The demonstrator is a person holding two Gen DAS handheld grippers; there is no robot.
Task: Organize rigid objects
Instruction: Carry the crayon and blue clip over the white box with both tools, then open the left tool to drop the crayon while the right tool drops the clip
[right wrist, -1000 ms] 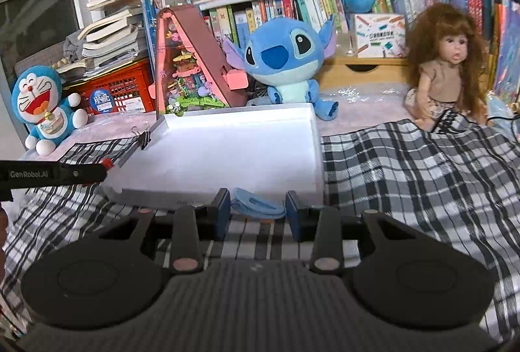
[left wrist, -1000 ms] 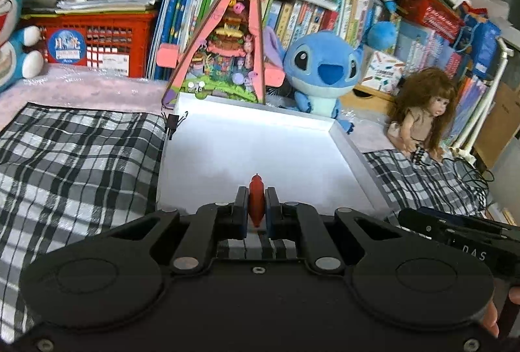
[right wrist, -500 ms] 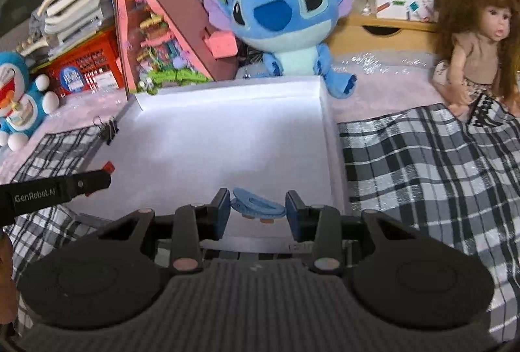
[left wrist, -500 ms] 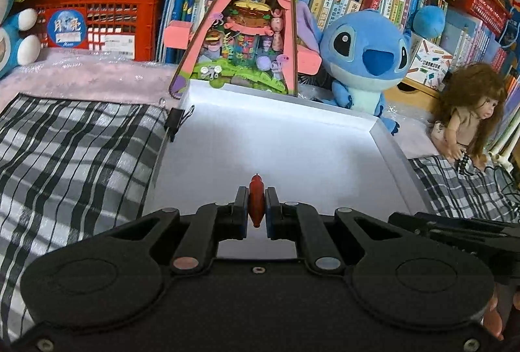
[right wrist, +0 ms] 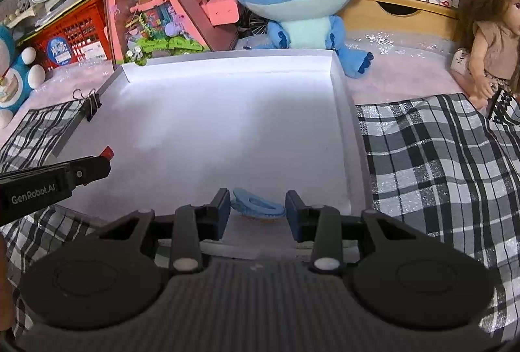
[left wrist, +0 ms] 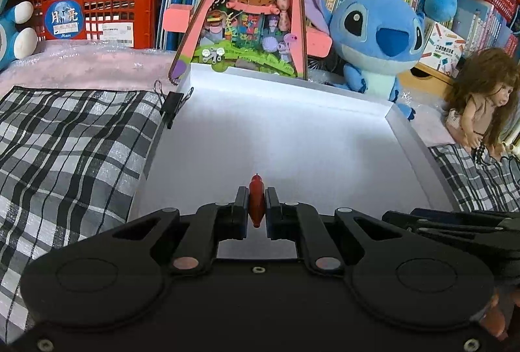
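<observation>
Over the white tray [left wrist: 406,137], left jaws pinch a red piece [left wrist: 256,201]; right jaws grip a blue ring [right wrist: 258,204].

"genrobot.ai" on the left hand-held gripper [right wrist: 107,153]; the red crate [left wrist: 107,10] sticker reads "月亮", perhaps "moon" below.

Your left gripper [left wrist: 256,205] hid most of the red piece [left wrist: 256,201] between its pads, so you could not tell what it was. The right gripper [right wrist: 258,210] covered the underside of the blue piece [right wrist: 256,205], where a sliver of orange was too small to identify. Both gripper bodies blocked the near edge of the white tray [right wrist: 344,111]. The doll [right wrist: 487,36] was cut off by the right picture edge.
</observation>
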